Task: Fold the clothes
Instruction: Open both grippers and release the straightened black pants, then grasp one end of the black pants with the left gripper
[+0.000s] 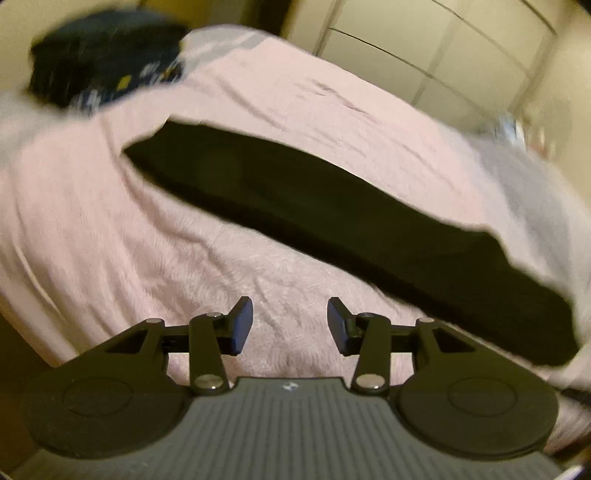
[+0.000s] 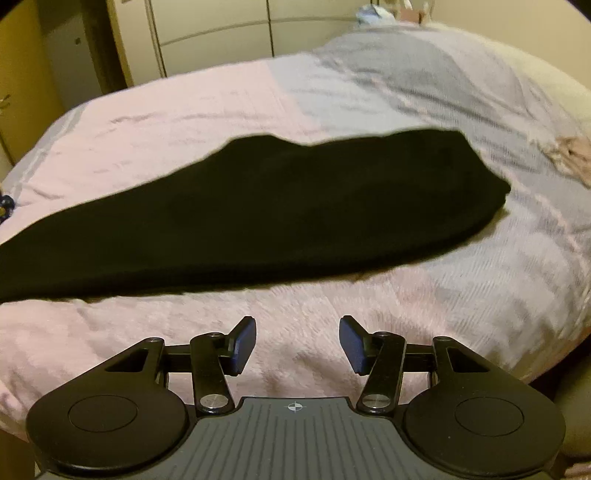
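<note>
Black garment point(image 2: 258, 206) lies flat on pink bedspread point(image 2: 184, 110); left gripper point(image 1: 290, 325) and right gripper point(image 2: 297, 343) spread, empty

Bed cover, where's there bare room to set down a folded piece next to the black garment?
Bare pink bed cover lies between the black garment and both open grippers, left and right. More free cover lies beyond the garment, towards the wardrobe. Crowded spots: the dark clothes pile and the pinkish item at the edges.
</note>
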`<state>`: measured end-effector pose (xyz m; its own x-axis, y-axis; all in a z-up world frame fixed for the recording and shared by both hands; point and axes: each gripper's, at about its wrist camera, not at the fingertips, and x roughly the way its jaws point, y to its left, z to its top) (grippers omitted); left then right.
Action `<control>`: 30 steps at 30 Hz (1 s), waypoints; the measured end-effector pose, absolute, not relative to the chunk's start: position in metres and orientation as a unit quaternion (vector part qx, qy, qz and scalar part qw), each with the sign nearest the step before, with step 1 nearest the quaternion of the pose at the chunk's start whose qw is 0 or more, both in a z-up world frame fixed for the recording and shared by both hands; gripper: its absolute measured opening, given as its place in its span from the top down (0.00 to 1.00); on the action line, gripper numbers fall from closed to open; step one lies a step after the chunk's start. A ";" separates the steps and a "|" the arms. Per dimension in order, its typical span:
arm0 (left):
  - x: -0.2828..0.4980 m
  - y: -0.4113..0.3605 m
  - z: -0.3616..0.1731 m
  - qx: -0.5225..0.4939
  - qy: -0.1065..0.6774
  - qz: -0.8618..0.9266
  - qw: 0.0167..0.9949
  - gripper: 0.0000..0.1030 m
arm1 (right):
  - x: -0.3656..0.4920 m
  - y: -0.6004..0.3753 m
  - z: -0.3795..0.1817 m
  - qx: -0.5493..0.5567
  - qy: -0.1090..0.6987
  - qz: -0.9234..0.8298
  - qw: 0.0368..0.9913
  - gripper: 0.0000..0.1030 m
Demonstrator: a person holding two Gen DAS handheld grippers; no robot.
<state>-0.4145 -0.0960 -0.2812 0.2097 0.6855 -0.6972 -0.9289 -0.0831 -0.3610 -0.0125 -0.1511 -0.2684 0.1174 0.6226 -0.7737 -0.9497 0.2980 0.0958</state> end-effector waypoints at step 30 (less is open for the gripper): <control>-0.542 0.029 -0.368 -0.565 -0.118 0.624 0.528 0.64 | 0.039 -0.074 -0.307 -0.176 0.418 0.494 0.742 0.48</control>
